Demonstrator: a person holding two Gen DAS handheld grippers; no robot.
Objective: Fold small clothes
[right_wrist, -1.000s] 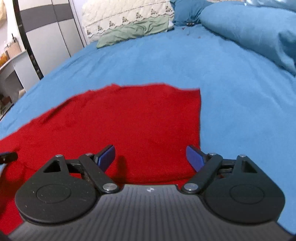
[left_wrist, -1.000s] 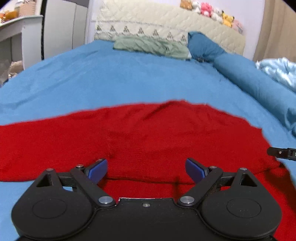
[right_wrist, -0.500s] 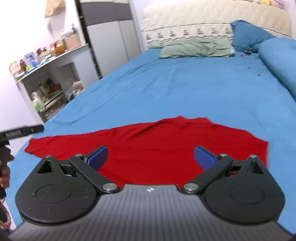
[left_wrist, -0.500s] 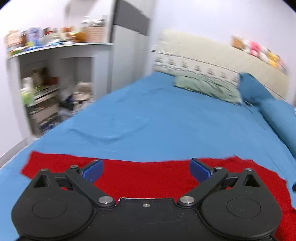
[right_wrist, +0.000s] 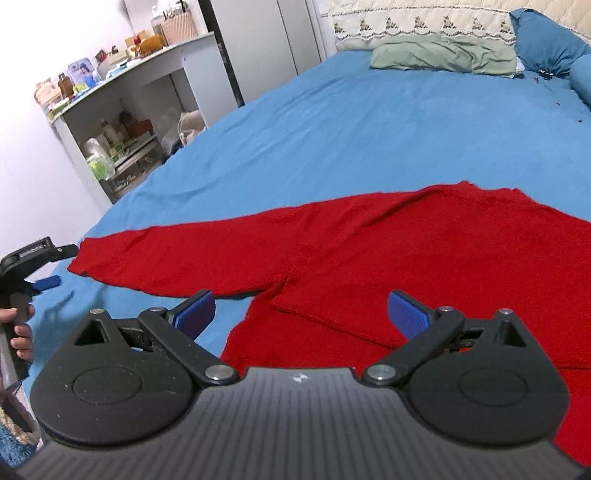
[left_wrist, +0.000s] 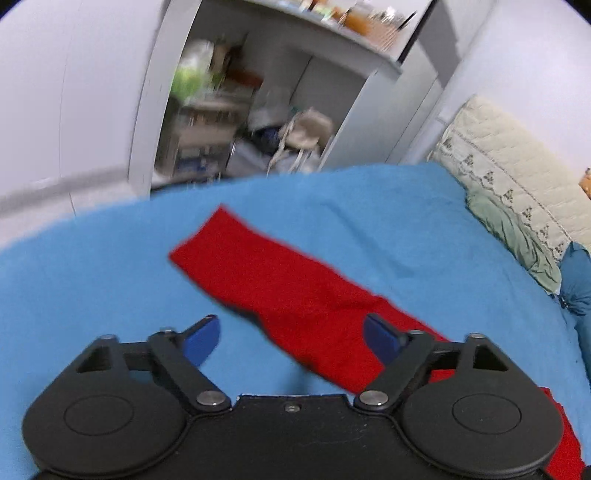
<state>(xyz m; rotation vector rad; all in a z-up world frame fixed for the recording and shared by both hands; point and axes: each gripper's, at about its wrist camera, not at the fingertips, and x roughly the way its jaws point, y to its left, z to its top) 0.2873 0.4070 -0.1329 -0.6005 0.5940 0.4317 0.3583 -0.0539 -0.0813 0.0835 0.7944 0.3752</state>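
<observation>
1. Bedroom, mid-fold: your red knitted long-sleeved sweater [right_wrist: 424, 254] lies flat on the blue bed sheet [right_wrist: 351, 122], one sleeve stretched out toward 9 o'clock in the right wrist view.
2. Your left gripper [left_wrist: 291, 334] hovers with its blue-padded tongs spread wide and holding nothing; the sleeve runs from 11 o'clock down between them.
3. Your right gripper [right_wrist: 301, 314] is likewise spread and holds nothing, poised over the sweater's underarm.
4. At 12 o'clock lies a crumpled green cloth [right_wrist: 443, 57] by the quilted cream headboard [right_wrist: 417, 24]; a cluttered white shelf unit [right_wrist: 122, 122] stands at 10 o'clock.
</observation>
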